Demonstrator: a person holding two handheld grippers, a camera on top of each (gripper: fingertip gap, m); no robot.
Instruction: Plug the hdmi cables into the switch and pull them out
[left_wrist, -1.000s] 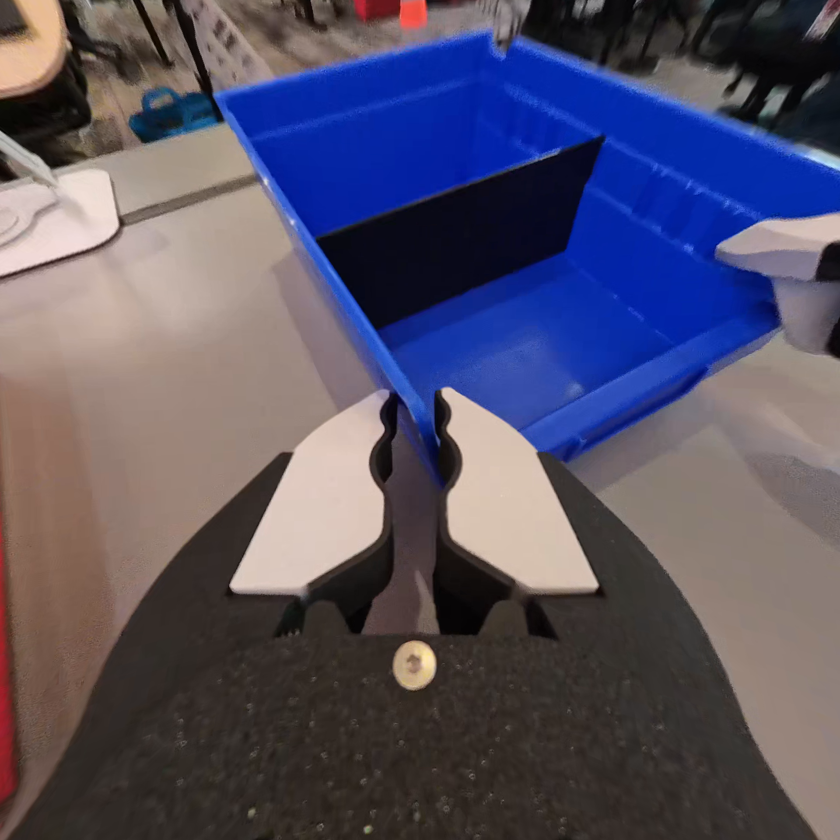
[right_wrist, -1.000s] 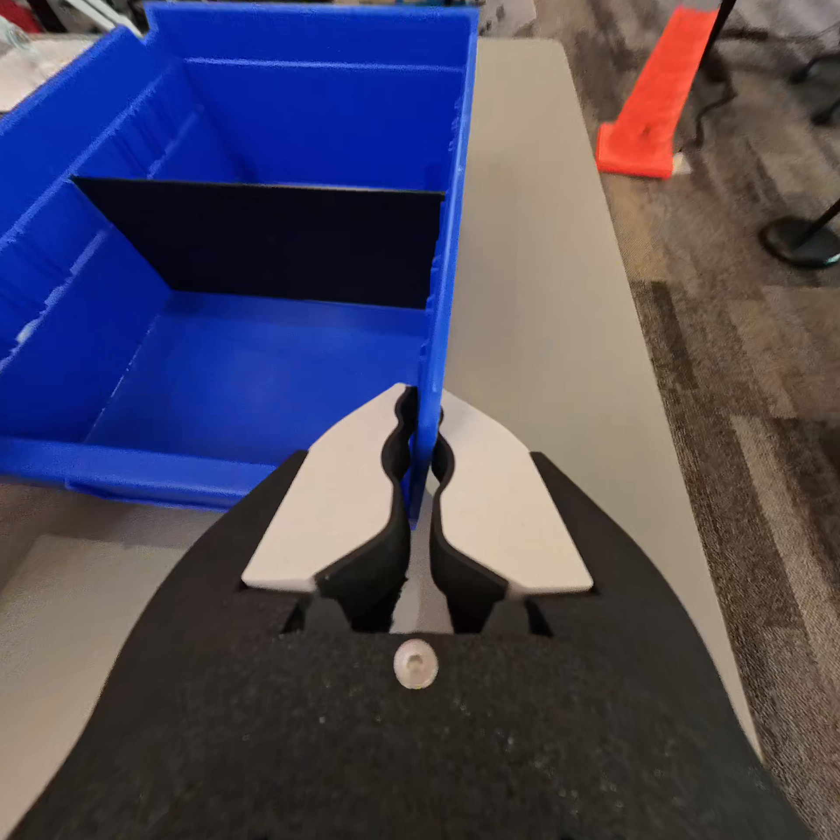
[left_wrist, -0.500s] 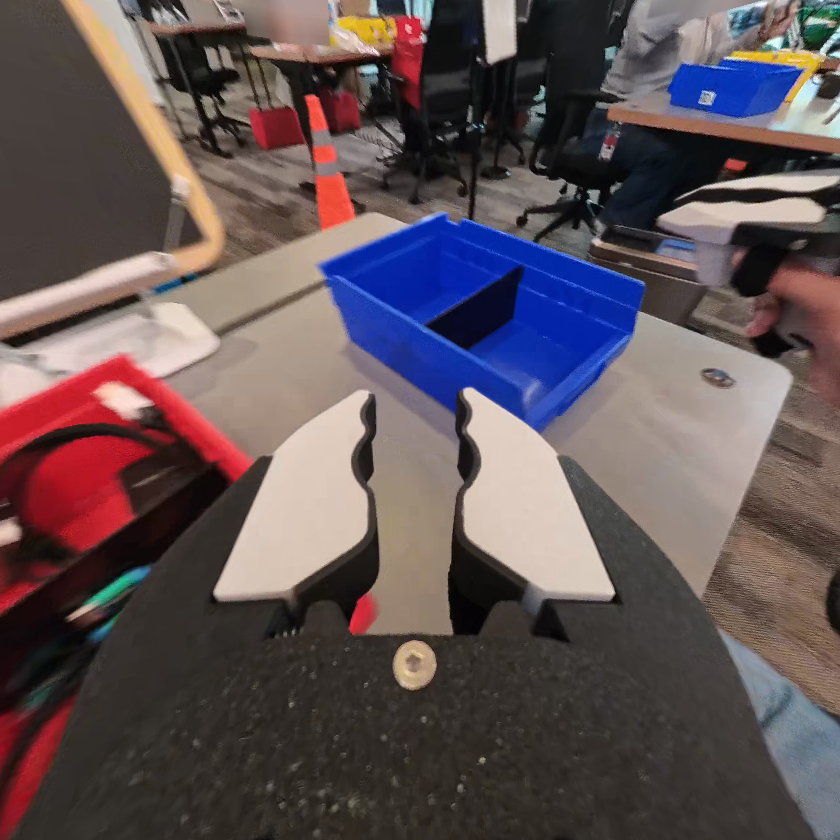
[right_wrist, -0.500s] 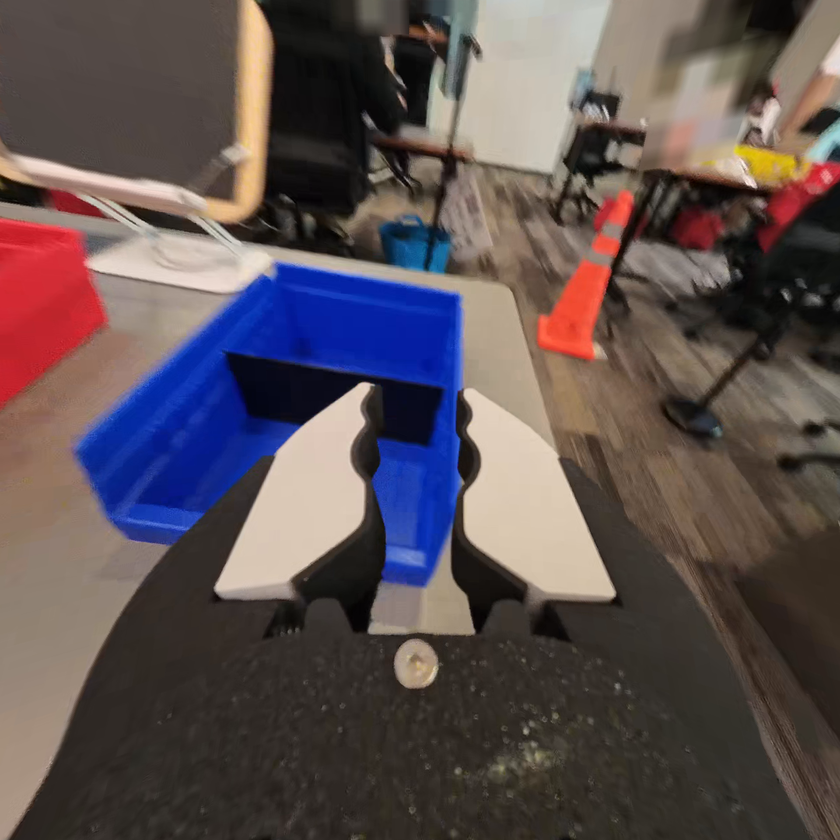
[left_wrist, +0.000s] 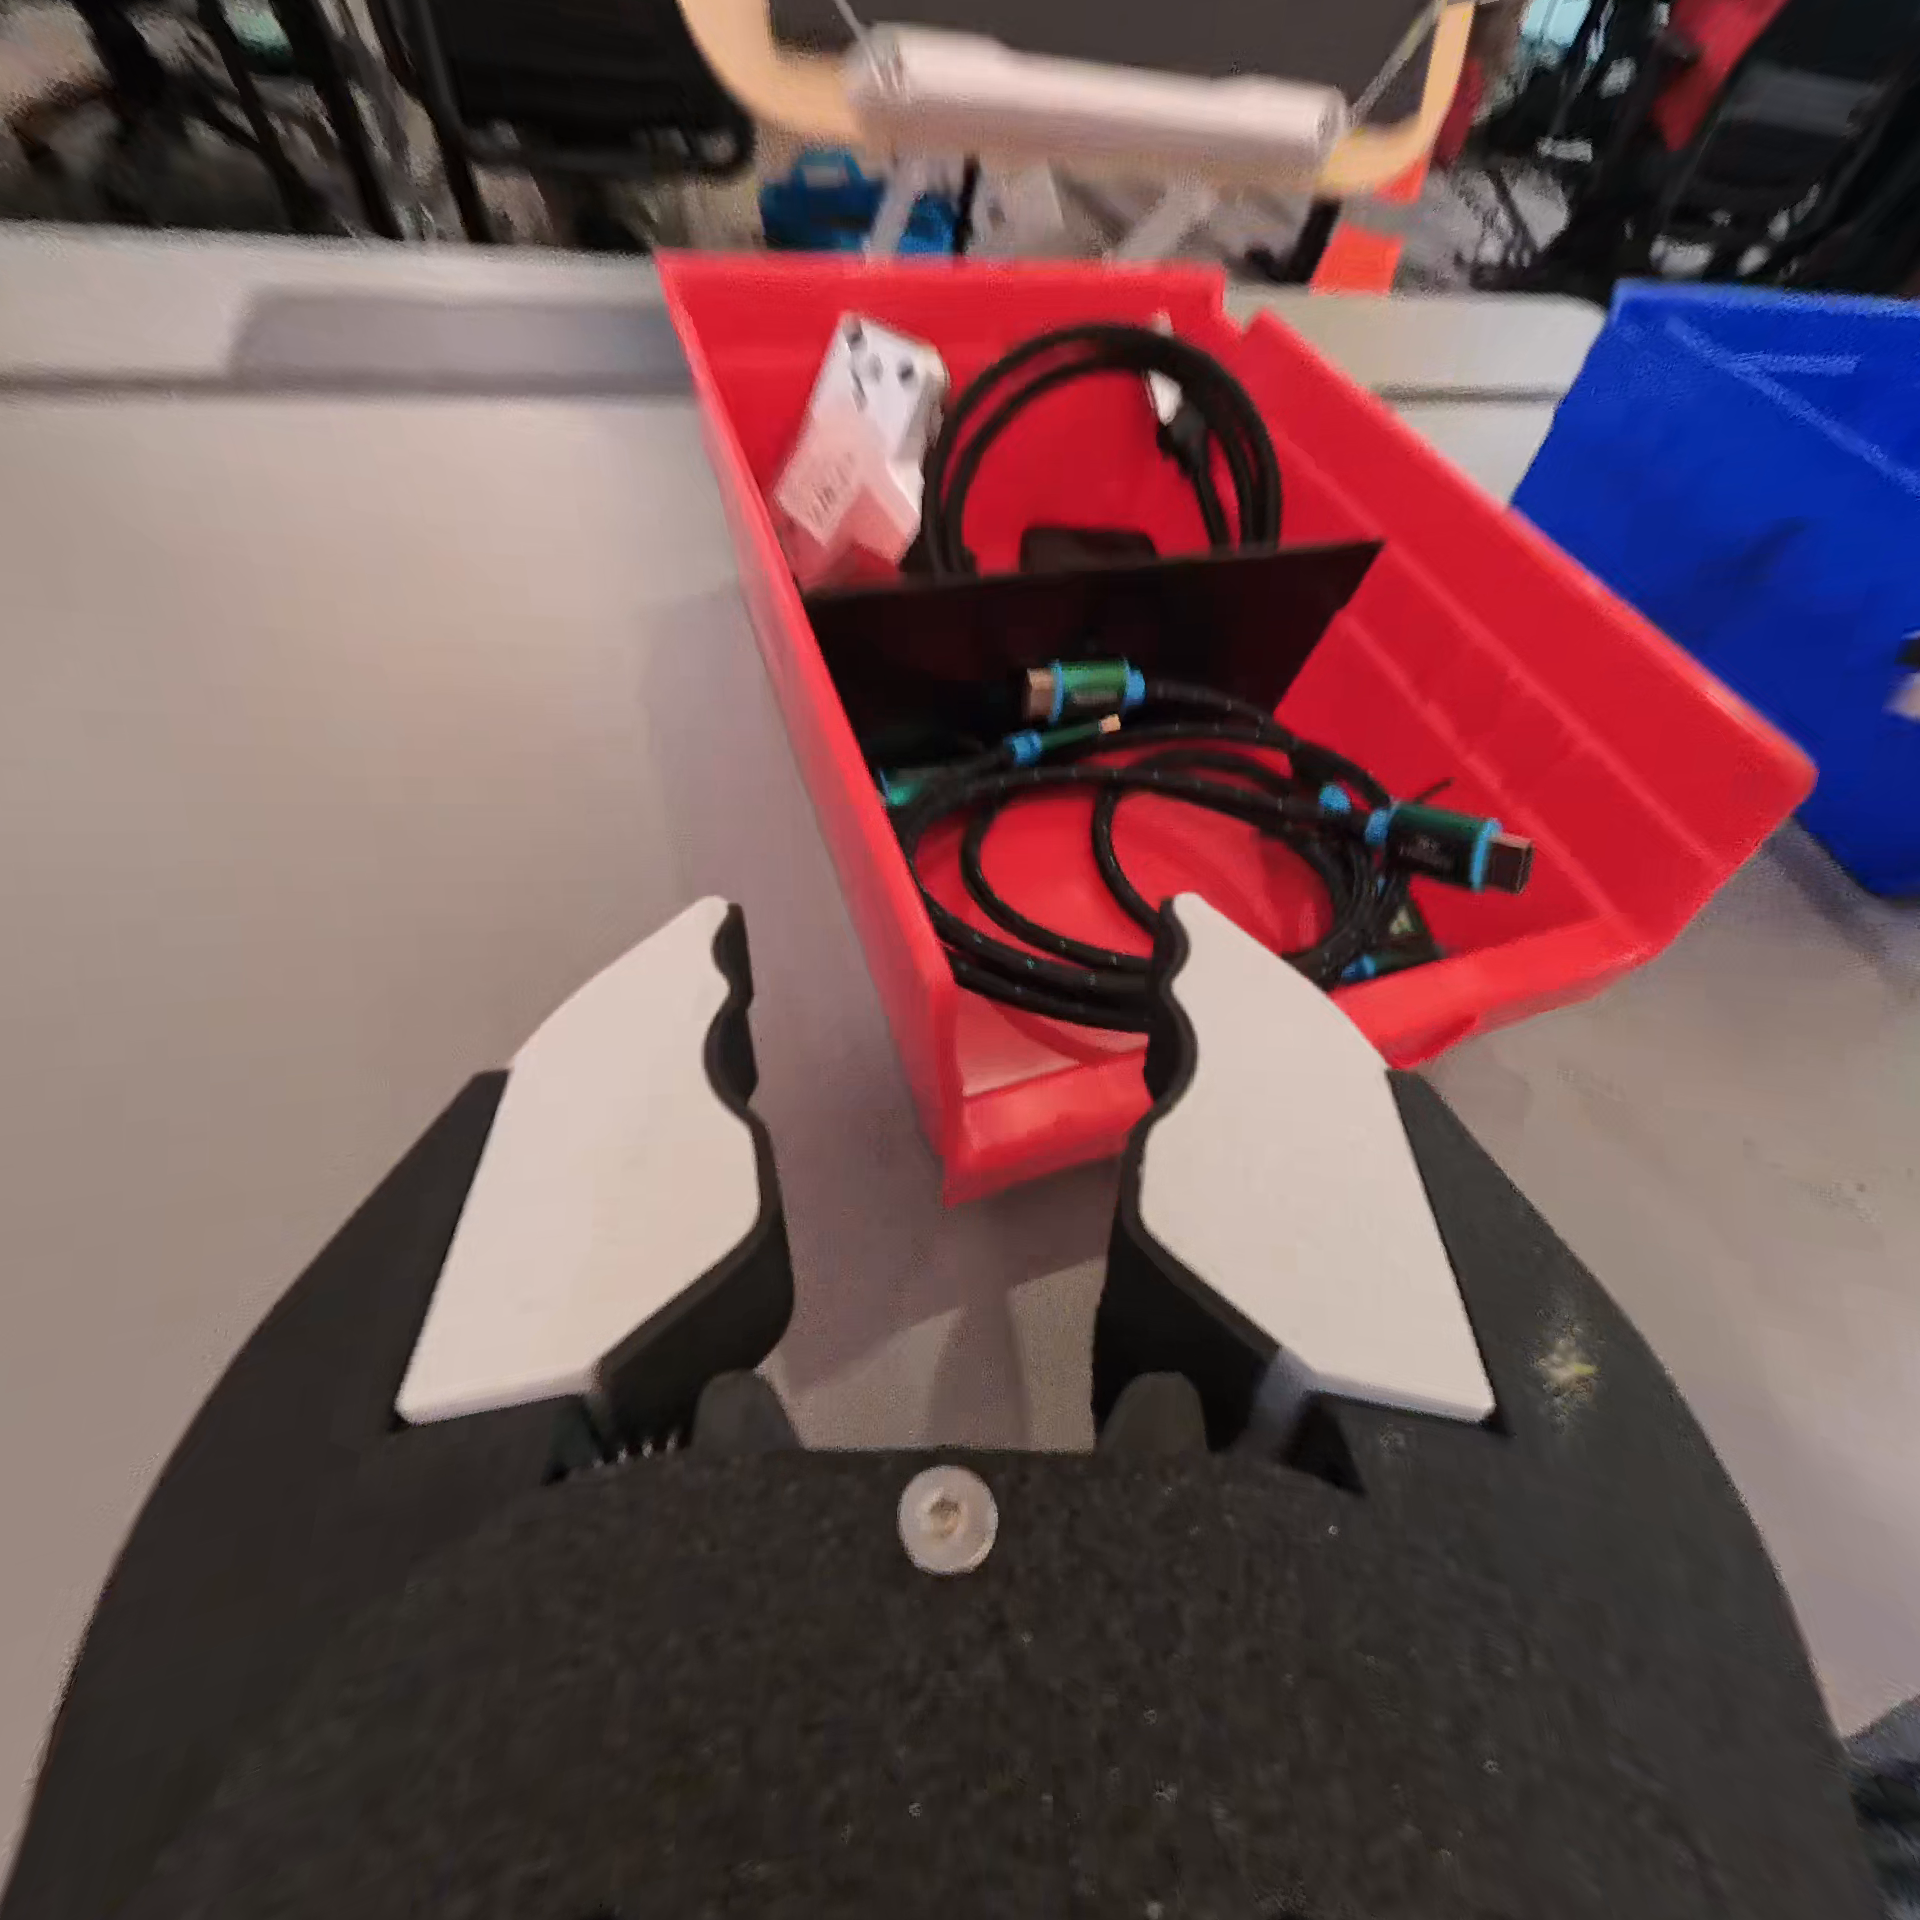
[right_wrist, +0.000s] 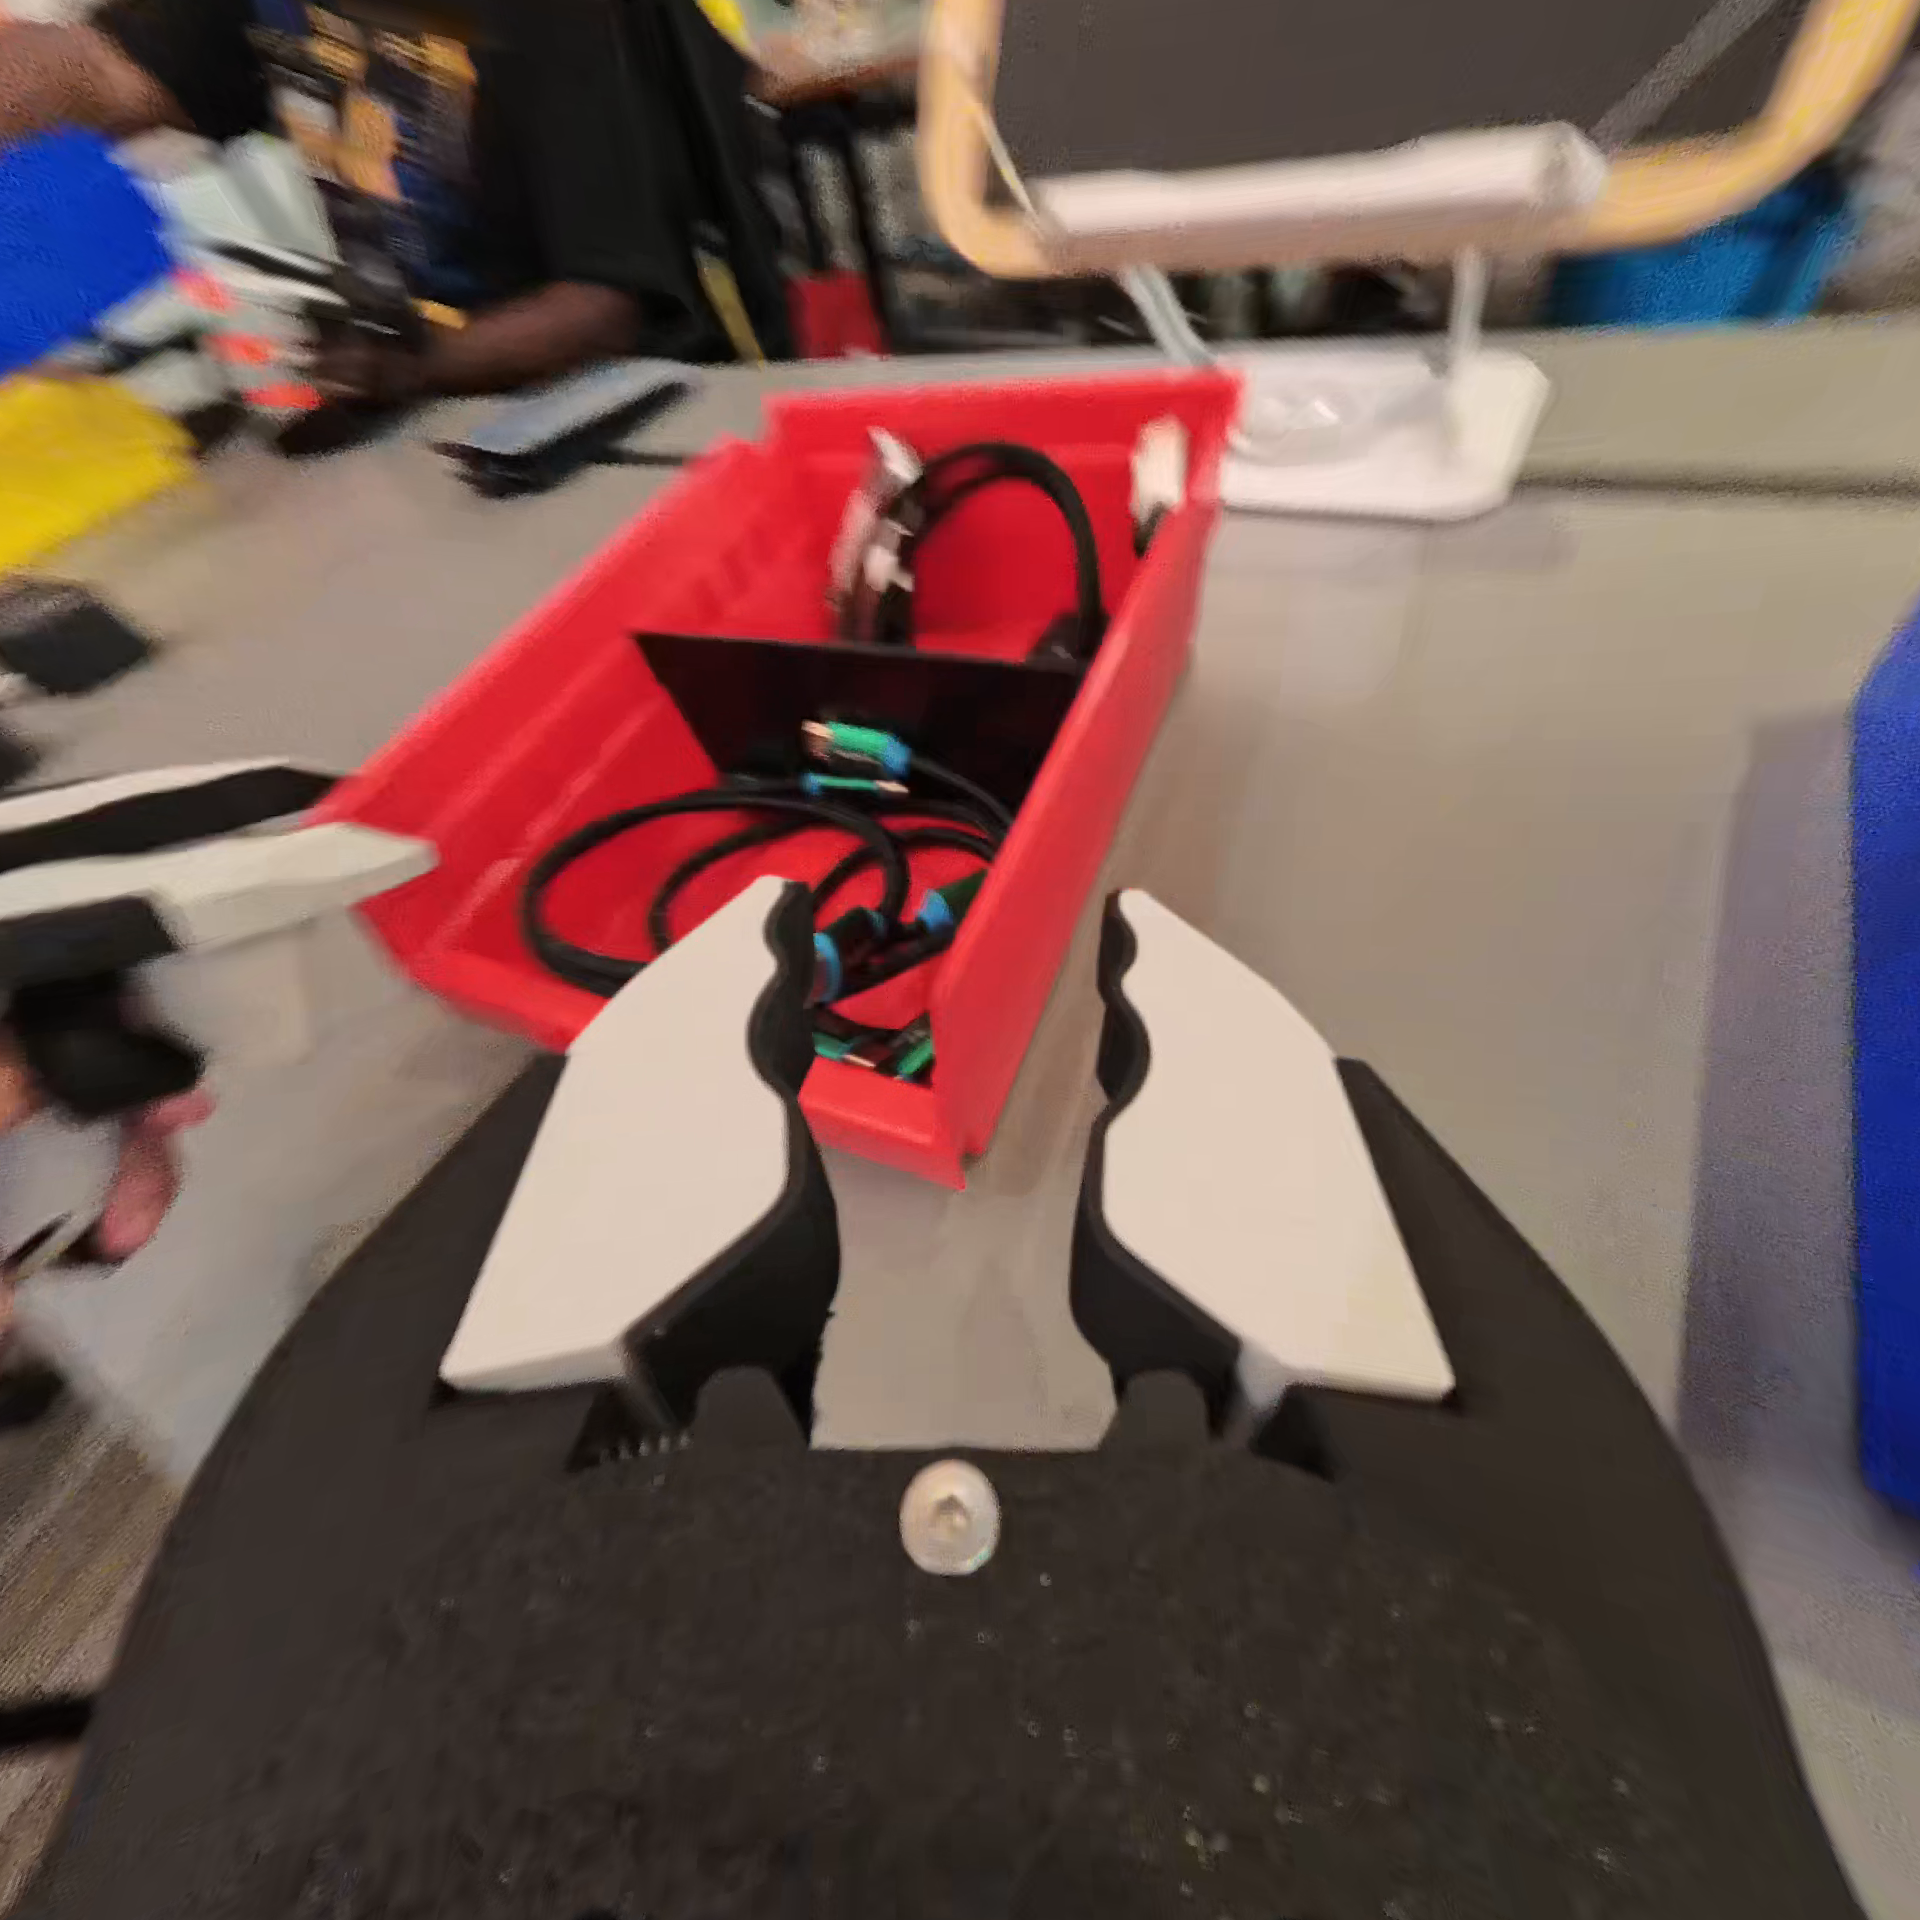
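A: Why are both tools empty?

B: The left hand-held gripper (left_wrist: 951, 925) has its fingers spread wide with nothing between them, poised over the near corner of the red bin (left_wrist: 1507, 665). The right hand-held gripper (right_wrist: 951, 909) is spread too, carrying nothing, and faces the same bin from the other side. I judge both are opened ready to reach in for a first pick.

A: Where are the task's things?

B: The hdmi cables (left_wrist: 1143, 821) lie coiled in the near compartment, their blue-and-green plugs loose on top. Behind the black divider (left_wrist: 1091, 613) sits the white switch (left_wrist: 862, 447), leaning on the bin wall beside another black cable (left_wrist: 1101, 436). Nothing is plugged in yet.

A: Why the divider?

B: Probably to keep the cables apart from the switch.

A: And around it?

B: A grey surface (left_wrist: 364, 675) carries the bin, with a blue bin (left_wrist: 1745, 540) just beside it on the right and a white stand (right_wrist: 1382, 436) behind. Beyond is a blurred workroom with chairs and a seated person (right_wrist: 582, 208)
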